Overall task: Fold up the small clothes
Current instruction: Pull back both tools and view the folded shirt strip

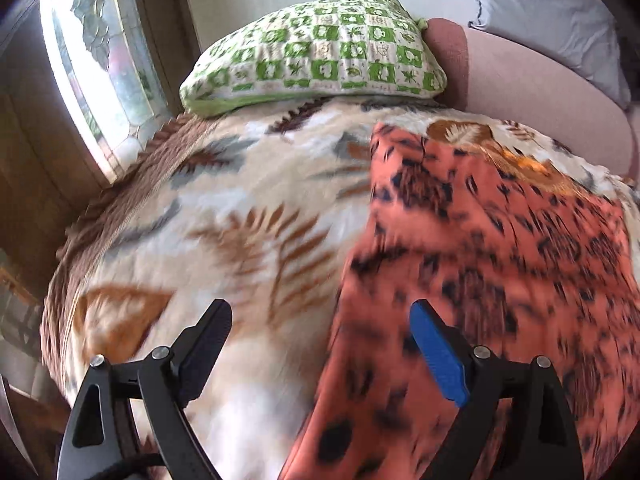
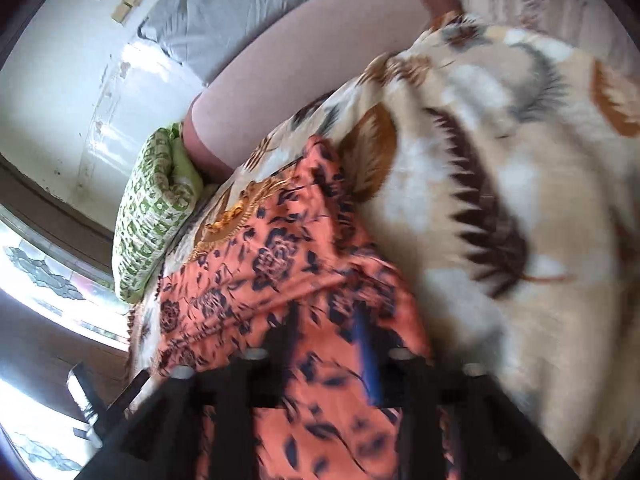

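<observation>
**One orange garment on the bed, two grippers above it**

One orange garment with dark floral print (image 1: 492, 264) lies spread on one cream leaf-patterned blanket (image 1: 240, 208), filling the right half of the left wrist view and the lower centre of the right wrist view.

The left gripper (image 1: 320, 344) has its two fingers spread wide and empty: one black at lower left over the blanket, one blue-padded at lower right over the garment's edge.

The right gripper (image 2: 328, 344) is badly blurred at the bottom of its frame; its fingers stand apart over the garment, but whether cloth is caught between them cannot be told.

One green checked pillow (image 1: 320, 56), one pink bolster (image 1: 520, 80) and one grey pillow (image 1: 552, 20) sit along the top. One patterned window (image 1: 100, 72) fills the upper left.
</observation>
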Demonstrator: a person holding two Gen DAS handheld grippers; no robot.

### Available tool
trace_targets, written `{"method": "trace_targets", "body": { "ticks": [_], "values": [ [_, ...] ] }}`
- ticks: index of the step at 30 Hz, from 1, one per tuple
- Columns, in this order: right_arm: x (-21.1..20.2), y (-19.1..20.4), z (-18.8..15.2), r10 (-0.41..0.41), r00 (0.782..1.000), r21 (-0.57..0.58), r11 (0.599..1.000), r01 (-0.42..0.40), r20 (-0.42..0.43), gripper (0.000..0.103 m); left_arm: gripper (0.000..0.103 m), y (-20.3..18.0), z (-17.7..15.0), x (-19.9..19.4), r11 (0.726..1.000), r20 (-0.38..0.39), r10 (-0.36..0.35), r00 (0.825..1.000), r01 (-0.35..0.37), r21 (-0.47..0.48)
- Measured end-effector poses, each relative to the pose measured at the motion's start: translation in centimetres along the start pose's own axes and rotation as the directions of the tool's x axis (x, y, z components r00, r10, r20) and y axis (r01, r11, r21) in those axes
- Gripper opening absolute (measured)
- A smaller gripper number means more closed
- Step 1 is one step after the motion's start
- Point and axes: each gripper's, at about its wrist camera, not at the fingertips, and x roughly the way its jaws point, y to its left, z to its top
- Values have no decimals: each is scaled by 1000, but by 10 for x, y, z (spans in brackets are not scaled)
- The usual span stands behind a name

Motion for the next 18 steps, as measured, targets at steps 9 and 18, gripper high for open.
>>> {"method": "trace_targets", "body": {
  "ticks": [9,18],
  "values": [
    [-47,-18,-45,12,998,6,1000,-11,-60,78,90,69,-66,-53,1000,-78,-11,997,9,-27],
    [-51,-14,-63,69,991,57,996,-63,-113,78,90,103,-104,-76,998,-131,-54,990,48,-51]
  ]
}}
